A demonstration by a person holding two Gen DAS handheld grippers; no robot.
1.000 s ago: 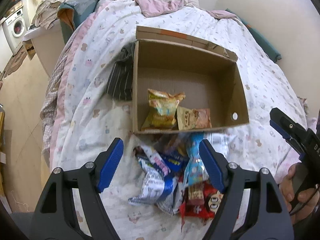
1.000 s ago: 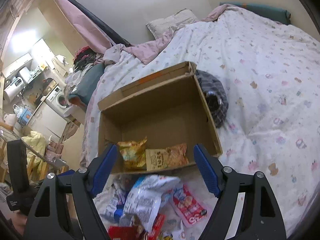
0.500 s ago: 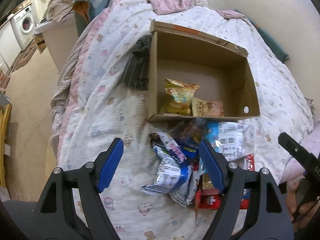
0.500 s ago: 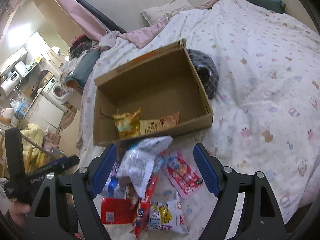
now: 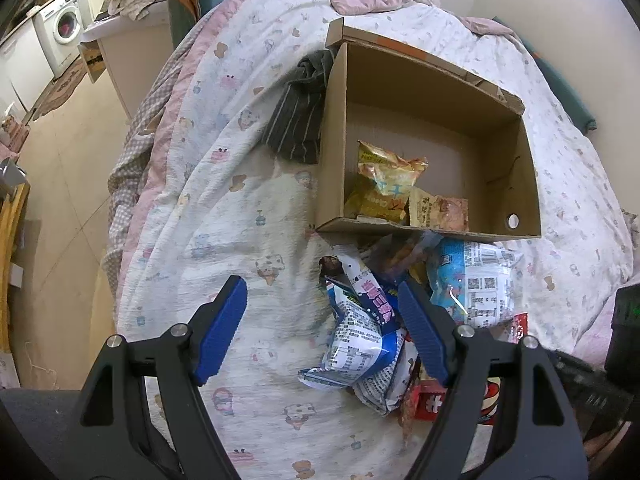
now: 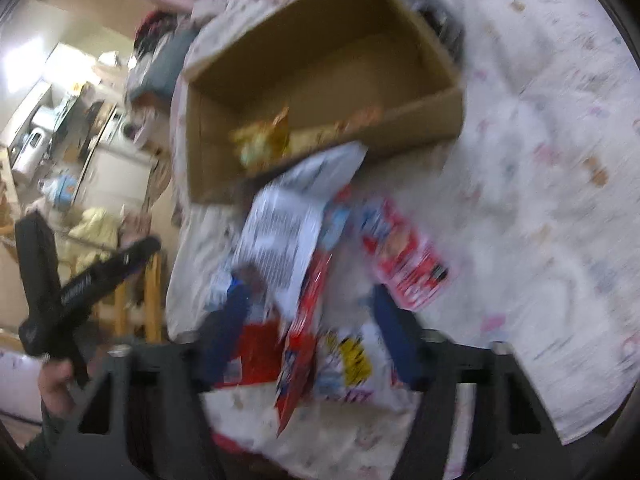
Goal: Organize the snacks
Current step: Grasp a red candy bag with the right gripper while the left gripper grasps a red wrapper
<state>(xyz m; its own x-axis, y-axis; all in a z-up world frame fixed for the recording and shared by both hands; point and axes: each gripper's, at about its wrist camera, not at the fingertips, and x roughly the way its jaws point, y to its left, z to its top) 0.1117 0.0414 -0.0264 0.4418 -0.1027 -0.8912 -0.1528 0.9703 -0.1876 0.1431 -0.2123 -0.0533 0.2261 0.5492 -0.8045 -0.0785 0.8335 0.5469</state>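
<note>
An open cardboard box (image 5: 432, 80) lies on the quilt with a yellow chip bag (image 5: 384, 184) and a brown packet (image 5: 440, 212) inside. Several snack packets are heaped before it, among them a white-and-blue bag (image 5: 360, 344) and a light blue bag (image 5: 476, 280). My left gripper (image 5: 320, 284) hangs open over the pile's left edge, holding nothing. In the blurred right wrist view, my right gripper (image 6: 311, 286) is low over the pile and its jaws are closing. A narrow red packet (image 6: 304, 340) and a white-and-yellow packet (image 6: 352, 360) lie between them, with no pad visibly pressing.
A dark striped cloth (image 5: 300, 120) lies against the box's left wall. The bed's edge drops to the floor on the left, where a washing machine (image 5: 64, 28) stands. A flat red packet (image 6: 404, 256) lies right of the pile on bare quilt.
The right gripper has dropped toward the snack pile and tipped downward, its jaws narrowing. The left gripper sank a little; the box now sits further right in its view.
</note>
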